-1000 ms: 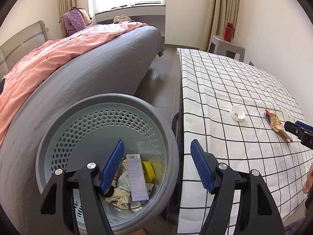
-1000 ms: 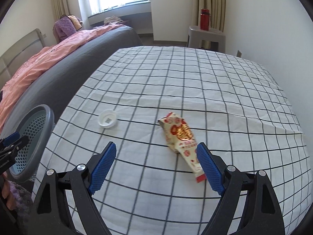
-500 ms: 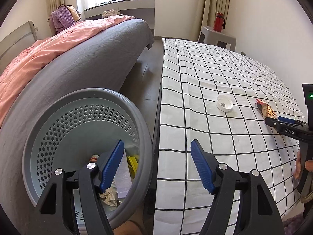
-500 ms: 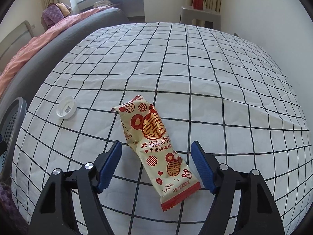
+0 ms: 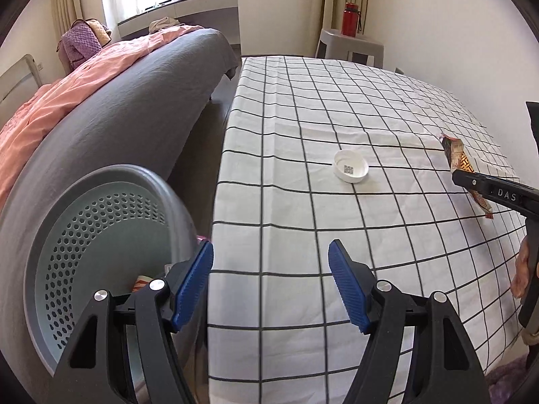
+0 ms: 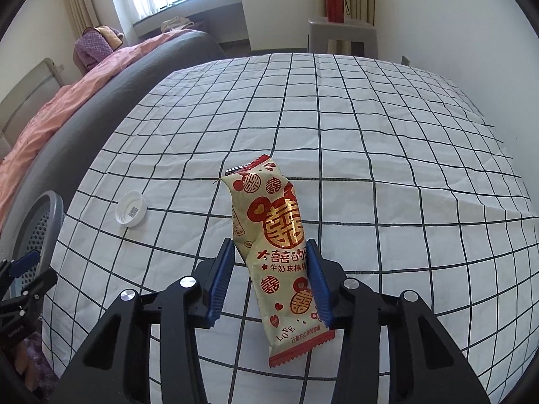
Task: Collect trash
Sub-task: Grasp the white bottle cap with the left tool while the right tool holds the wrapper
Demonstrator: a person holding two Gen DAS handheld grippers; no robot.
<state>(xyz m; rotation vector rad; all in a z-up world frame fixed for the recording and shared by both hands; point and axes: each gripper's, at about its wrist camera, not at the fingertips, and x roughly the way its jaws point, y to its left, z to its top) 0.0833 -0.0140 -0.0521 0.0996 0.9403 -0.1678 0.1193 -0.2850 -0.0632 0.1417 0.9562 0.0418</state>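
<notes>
A cream and red snack wrapper (image 6: 273, 235) lies on the checked bed sheet (image 6: 370, 141). My right gripper (image 6: 269, 244) straddles its middle and its jaws are closing. The right pad touches the wrapper's edge, while the left pad stands a little off it. From the left wrist view the wrapper (image 5: 458, 155) shows at the far right under the right gripper's finger (image 5: 498, 195). A white bottle cap (image 5: 350, 169) rests upside down on the sheet, also seen in the right wrist view (image 6: 130, 213). My left gripper (image 5: 270, 249) is open and empty above the sheet's near edge, beside the grey perforated trash basket (image 5: 101, 175).
A second bed with a grey cover (image 5: 134, 107) and pink blanket (image 5: 67, 94) stands left of a narrow floor gap. A grey stool (image 6: 340, 33) with a red bottle (image 6: 335, 3) is at the far wall. A hand (image 5: 525, 269) shows at the right edge.
My right gripper came down over the wrapper and its jaws narrowed around it. My left gripper swung right, from over the basket to over the sheet's edge.
</notes>
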